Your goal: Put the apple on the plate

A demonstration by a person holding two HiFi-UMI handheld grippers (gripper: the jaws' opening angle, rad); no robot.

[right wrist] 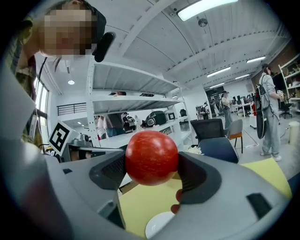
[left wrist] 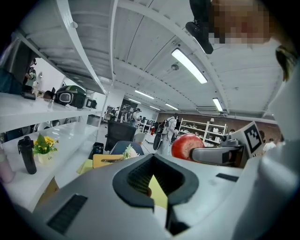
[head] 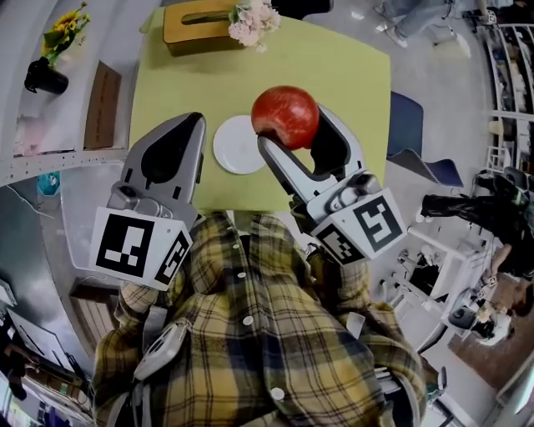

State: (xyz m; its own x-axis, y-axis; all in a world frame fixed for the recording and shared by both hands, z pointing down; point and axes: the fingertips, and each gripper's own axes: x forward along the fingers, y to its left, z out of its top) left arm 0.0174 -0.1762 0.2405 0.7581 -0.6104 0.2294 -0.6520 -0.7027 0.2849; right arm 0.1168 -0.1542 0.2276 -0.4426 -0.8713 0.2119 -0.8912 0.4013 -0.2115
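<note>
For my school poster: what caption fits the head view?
The right gripper holds the apple over the table, near the plate.

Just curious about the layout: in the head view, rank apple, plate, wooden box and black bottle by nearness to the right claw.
1. apple, held in the right claw
2. plate, just left
3. wooden box, table's far edge
4. black bottle, far left

I see only a sliver of the plate (right wrist: 157,229) in the right gripper view; the jaw hides the rest. In the head view the apple (head: 285,117) covers its right rim.
</note>
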